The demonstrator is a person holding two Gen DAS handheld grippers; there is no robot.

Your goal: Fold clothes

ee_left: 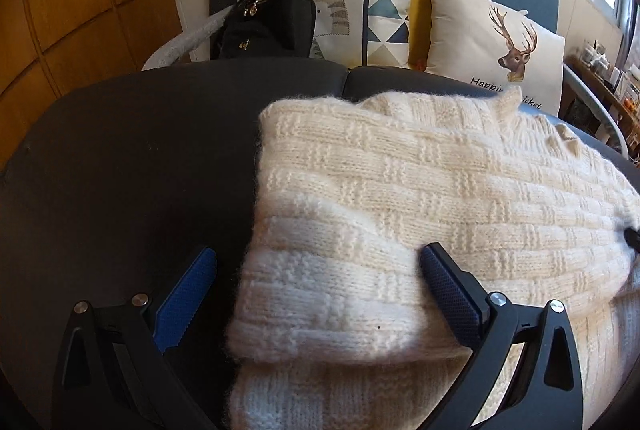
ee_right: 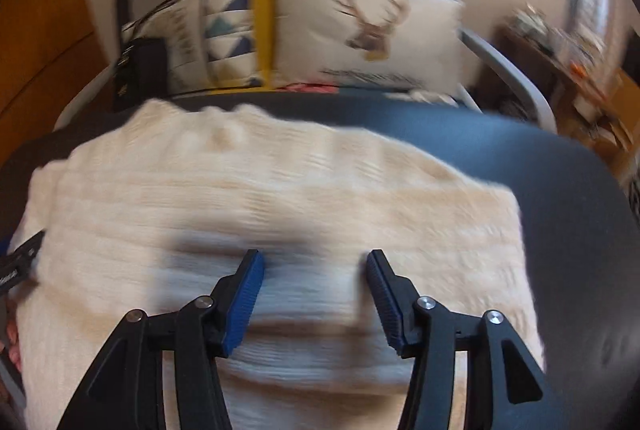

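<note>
A cream knitted sweater [ee_left: 400, 190] lies folded on a dark sofa seat [ee_left: 120, 158]. My left gripper [ee_left: 319, 252] stands open wide, and its blue pads straddle the sweater's near-left folded corner without pinching it. The left pad is over the bare seat and the right pad is over the knit. In the blurred right wrist view, my right gripper [ee_right: 314, 254] is open just above the middle of the sweater [ee_right: 280, 182], with only flat knit between its fingers. The other gripper's black tip shows at the edge of each view.
A deer cushion [ee_left: 496, 46], a triangle-patterned cushion [ee_left: 388, 18] and a black bag [ee_left: 268, 26] lean against the sofa back. A cluttered wooden shelf [ee_left: 600, 82] stands at the far right under a window. Bare seat lies left of the sweater.
</note>
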